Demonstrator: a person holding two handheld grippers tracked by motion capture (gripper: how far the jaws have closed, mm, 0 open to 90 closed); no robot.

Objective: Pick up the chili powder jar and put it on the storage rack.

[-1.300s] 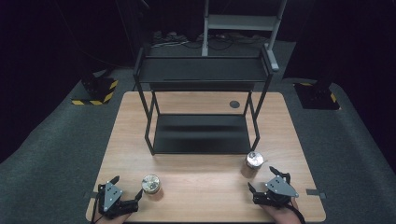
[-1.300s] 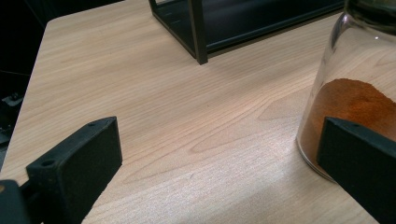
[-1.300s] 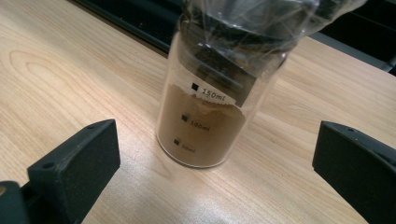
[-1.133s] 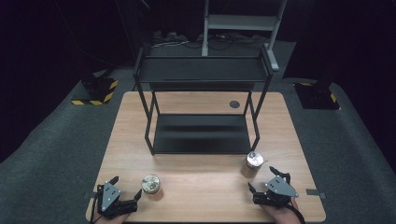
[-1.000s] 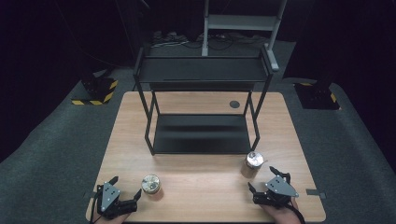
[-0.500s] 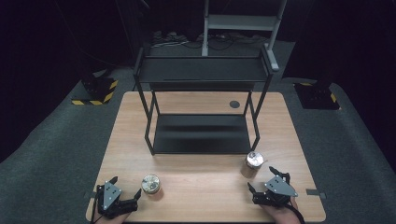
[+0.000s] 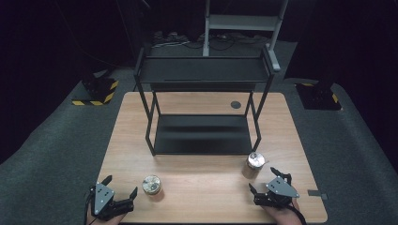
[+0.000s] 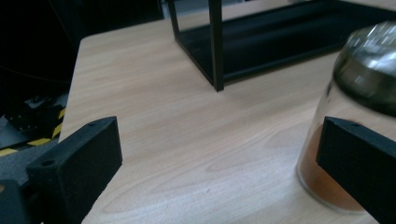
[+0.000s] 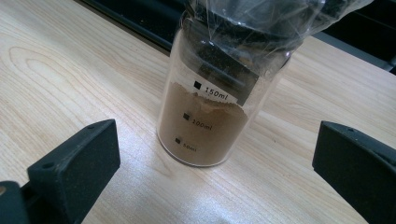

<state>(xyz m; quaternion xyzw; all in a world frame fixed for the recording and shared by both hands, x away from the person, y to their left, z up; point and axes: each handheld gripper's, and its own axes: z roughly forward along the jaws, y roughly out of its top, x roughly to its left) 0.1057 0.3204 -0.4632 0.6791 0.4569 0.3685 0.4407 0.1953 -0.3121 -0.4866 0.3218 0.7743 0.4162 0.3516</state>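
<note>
Two glass jars of brown powder stand on the wooden table (image 7: pixel 202 187). The left jar (image 7: pixel 151 185) (image 8: pixel 355 135) has a shiny metal lid and sits just right of my left gripper (image 7: pixel 121 187) (image 8: pixel 219 158), which is open, its right jaw overlapping the jar's side in the left gripper view. The right jar (image 7: pixel 256 161) (image 9: pixel 219 98), marked in millilitres and covered with clear plastic film, stands upright a little ahead of my open right gripper (image 7: pixel 266 180) (image 9: pixel 215 158), centred between the jaws and apart from them.
A black two-level metal rack (image 7: pixel 202 112) stands in the middle of the table, its lower shelf just beyond both jars. A small dark round disc (image 7: pixel 235 104) lies on the table behind the rack. Yellow-black striped bases (image 7: pixel 96 91) sit on the floor.
</note>
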